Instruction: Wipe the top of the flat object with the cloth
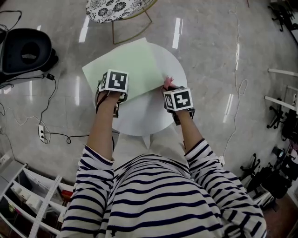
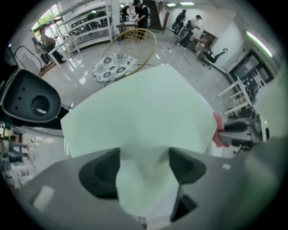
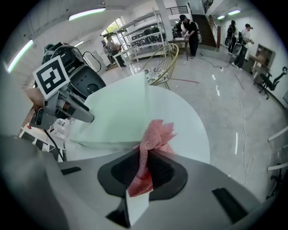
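Observation:
A pale green flat sheet (image 1: 130,65) lies across the round white table (image 1: 144,118), and its far corner hangs over the rim. At the sheet's near left edge, my left gripper (image 1: 113,88) points straight down. In the left gripper view the sheet (image 2: 144,108) runs between the jaws of that gripper (image 2: 144,175), which is shut on it. My right gripper (image 1: 173,93) sits at the sheet's right edge, shut on a pink mesh cloth (image 3: 155,134). The cloth's loose end (image 1: 167,82) sticks out past the jaws and meets the sheet's edge.
A wire chair with a patterned cushion (image 1: 114,9) stands just beyond the table. A black bucket-like object (image 1: 25,49) sits on the floor at left, with cables and a power strip (image 1: 42,133). White shelving (image 1: 28,195) is near bottom left. People stand far off.

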Available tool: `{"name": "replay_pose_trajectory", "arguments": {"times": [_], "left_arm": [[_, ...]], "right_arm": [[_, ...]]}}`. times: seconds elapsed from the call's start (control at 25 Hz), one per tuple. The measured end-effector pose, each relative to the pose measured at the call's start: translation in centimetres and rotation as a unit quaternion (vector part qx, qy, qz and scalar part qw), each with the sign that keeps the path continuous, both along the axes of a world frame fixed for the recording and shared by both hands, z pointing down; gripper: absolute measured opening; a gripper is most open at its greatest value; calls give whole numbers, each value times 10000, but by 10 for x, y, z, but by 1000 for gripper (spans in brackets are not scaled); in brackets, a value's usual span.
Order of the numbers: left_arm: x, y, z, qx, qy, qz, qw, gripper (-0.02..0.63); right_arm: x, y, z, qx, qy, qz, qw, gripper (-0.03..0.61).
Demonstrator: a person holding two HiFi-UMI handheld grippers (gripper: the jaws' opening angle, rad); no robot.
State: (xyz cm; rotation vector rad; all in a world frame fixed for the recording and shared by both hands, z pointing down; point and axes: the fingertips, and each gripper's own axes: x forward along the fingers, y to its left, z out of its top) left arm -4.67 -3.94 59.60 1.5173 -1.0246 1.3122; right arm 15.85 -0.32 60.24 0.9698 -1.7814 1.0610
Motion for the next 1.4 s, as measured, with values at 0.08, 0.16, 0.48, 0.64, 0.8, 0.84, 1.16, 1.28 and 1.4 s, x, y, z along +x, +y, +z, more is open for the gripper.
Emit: {"name": "replay_pose_trajectory", "arguments": {"times": [0.08,0.16,0.48,0.64,0.8,0.84,1.16,1.28,1.4], "left_arm": [[8,-5,-2,123,43,-404,9991,342],[17,-9,-3,227,75,-835,9962,342],[33,-28,-5,400,152,-1848,9818,341],[42,-34,-5,349,188,-1710,9845,342],[44,-31,-5,159,224,-1629,9863,342],[45,-31,-5,152,219,-1599,9868,342],[46,-33,-7,272,236,-1567,9870,342],[45,-32,-9,316,233,-1552,9871,342],[45,-33,-8,369,252,-1556,9868,341]], "right_arm": [[10,-24,0,215,145,-93,9996,52],[18,-47,-2,465,333,-273,9980,52],[9,-88,-5,799,549,-731,9926,52],[-33,-52,-1,731,226,-1228,9895,52],[-60,-16,-2,584,-103,-1613,9851,52],[-66,-7,-2,560,-183,-1748,9828,52],[-108,40,-2,438,-583,-2592,9631,52],[-119,53,-5,445,-724,-2827,9554,52],[-130,64,-6,423,-792,-3078,9472,52]]}}
